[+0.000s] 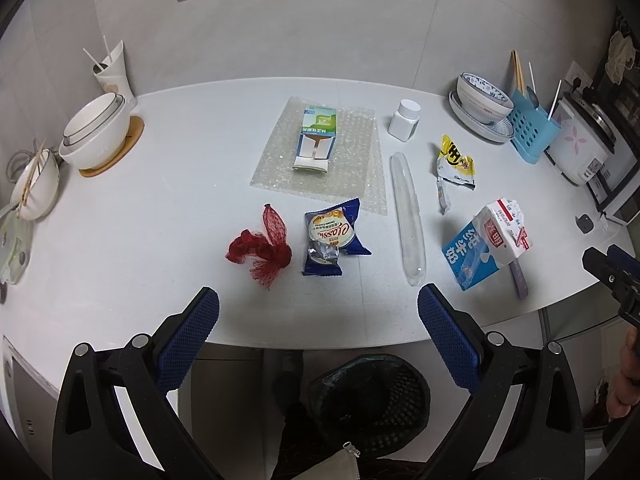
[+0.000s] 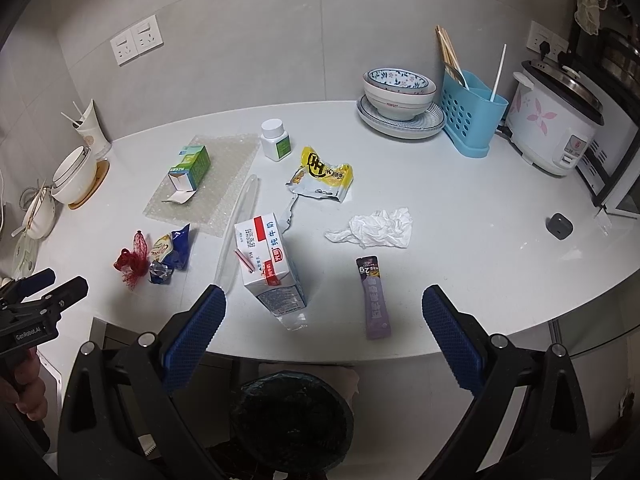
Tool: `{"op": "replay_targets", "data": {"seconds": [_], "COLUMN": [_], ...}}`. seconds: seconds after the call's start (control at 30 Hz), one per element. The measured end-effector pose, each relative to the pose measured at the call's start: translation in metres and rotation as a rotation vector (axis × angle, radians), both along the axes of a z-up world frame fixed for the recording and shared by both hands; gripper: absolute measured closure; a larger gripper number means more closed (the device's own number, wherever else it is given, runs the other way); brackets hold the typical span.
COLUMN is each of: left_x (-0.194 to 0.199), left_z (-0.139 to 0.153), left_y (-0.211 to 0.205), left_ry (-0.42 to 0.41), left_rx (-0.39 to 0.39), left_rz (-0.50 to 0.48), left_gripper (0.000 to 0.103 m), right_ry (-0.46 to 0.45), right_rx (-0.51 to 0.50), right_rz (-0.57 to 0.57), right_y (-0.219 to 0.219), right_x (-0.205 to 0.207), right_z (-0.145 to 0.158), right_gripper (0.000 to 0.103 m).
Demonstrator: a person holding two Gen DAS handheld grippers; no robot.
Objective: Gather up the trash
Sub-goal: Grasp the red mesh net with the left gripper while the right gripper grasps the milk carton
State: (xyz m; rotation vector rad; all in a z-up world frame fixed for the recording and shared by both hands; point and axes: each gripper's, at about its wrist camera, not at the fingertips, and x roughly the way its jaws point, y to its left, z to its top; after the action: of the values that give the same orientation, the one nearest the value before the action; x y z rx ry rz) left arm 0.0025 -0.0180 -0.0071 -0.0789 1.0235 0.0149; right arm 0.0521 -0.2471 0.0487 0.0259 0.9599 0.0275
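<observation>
Trash lies scattered on the white table (image 1: pixel 160 200). A red net (image 1: pixel 262 248), a blue snack wrapper (image 1: pixel 330 240) and a clear plastic tube (image 1: pixel 408 216) lie just beyond my left gripper (image 1: pixel 319 300), which is open and holds nothing. My right gripper (image 2: pixel 324 296) is open too. A tipped milk carton (image 2: pixel 268 264) and a purple sachet (image 2: pixel 376 300) lie between its fingers' line of sight, with a crumpled tissue (image 2: pixel 380 228) and a yellow wrapper (image 2: pixel 322 178) farther back. A dark mesh bin (image 2: pixel 292 420) stands on the floor below the table's front edge.
A green box (image 1: pixel 318 136) rests on bubble wrap (image 1: pixel 276 160), with a white bottle (image 1: pixel 405 120) beside it. Stacked bowls (image 1: pixel 96 128) stand at the left. Patterned bowls (image 2: pixel 400 92), a blue cutlery caddy (image 2: pixel 472 116) and a rice cooker (image 2: pixel 556 120) line the right.
</observation>
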Motion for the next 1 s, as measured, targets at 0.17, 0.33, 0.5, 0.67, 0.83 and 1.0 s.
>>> {"op": "replay_targets", "data": {"seconds": [0.17,0.33,0.5,0.67,0.83,1.0], "left_x": [0.012,0.034,0.056,0.075,0.095,0.109], "left_z": [-0.014,-0.036,-0.061,-0.086,-0.11,-0.128], "left_y": [0.021,0.046,0.063,0.072,0.072,0.074], "left_ry": [0.026,0.07,0.107,0.157,0.194,0.23], "left_rx": [0.001,0.009,0.035,0.031,0.035,0.034], "left_rz": [0.043,0.082,0.088,0.074,0.039,0.013], "left_gripper": [0.006,0.006,0.007,0.009,0.012,0.015], "right_ry": [0.019,0.042,0.073,0.104,0.135,0.147], "right_rx": [0.002,0.002,-0.011,-0.017,-0.023,-0.031], "right_rz": [0.012,0.025,0.029,0.027,0.011,0.002], "right_y": [0.007,0.019,0.033,0.044,0.049,0.053], "right_x": [0.01,0.022,0.037,0.049,0.057,0.066], "right_z": [-0.011,-0.025,-0.04,-0.053,-0.063,-0.066], "right_gripper": [0.008,0.008,0.008,0.011,0.015,0.019]}}
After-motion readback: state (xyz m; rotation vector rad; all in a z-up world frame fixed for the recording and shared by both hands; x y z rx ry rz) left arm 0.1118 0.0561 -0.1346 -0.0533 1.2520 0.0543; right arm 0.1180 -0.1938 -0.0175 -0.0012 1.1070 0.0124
